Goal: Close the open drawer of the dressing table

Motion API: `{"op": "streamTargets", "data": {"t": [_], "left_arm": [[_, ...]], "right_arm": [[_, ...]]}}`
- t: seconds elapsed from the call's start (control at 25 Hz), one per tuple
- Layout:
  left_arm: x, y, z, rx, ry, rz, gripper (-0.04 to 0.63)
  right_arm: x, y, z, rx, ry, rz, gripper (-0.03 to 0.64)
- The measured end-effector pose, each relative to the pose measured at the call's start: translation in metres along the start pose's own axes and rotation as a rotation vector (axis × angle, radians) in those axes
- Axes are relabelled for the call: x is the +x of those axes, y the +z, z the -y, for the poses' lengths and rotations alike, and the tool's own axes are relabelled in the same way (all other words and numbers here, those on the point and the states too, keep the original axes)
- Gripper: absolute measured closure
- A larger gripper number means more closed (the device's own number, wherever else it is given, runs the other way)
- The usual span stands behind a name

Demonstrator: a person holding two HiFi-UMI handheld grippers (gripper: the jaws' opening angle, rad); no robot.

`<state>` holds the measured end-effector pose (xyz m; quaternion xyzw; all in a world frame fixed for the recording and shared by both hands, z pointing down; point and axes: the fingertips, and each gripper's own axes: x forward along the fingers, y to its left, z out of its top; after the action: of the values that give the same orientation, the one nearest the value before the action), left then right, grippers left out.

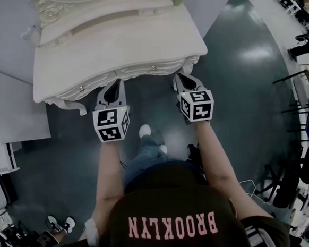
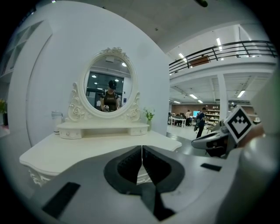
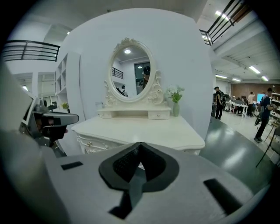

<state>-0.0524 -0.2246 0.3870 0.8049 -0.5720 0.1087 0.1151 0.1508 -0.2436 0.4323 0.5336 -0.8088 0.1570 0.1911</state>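
Observation:
The white dressing table (image 1: pixel 116 43) stands against the wall, with an oval mirror (image 2: pixel 108 89) on top. Its front drawers, with small brass knobs (image 1: pixel 81 88), look flush under the tabletop; I see none standing out. My left gripper (image 1: pixel 116 86) hangs just in front of the table's front edge, left of centre, jaws shut and empty, as the left gripper view (image 2: pixel 142 151) shows. The right gripper (image 1: pixel 178 78) is level with it near the table's right front corner, shut too, nothing between its jaws (image 3: pixel 140 151). Neither touches the table.
A small vase of flowers (image 3: pixel 176 105) stands at the tabletop's back right. The person's shoes (image 1: pixel 144 130) are on the dark floor below the grippers. Stands and chairs (image 1: pixel 302 108) crowd the right side, and clutter (image 1: pixel 14 238) lies at bottom left.

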Motion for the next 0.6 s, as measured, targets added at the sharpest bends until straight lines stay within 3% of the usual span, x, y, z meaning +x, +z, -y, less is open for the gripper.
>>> {"op": "streamTargets", "data": {"t": [0.28, 0.6], "left_arm": [[0.002, 0.014, 0.008, 0.03, -0.014, 0.019, 0.588], [-0.004, 0.043, 0.012, 0.068, -0.02, 0.059, 0.588]], "right_arm": [[-0.026, 0.029, -0.003, 0.016, 0.002, 0.089, 0.62], [-0.061, 0.078, -0.012, -0.129, -0.036, 0.233, 0.62]]}}
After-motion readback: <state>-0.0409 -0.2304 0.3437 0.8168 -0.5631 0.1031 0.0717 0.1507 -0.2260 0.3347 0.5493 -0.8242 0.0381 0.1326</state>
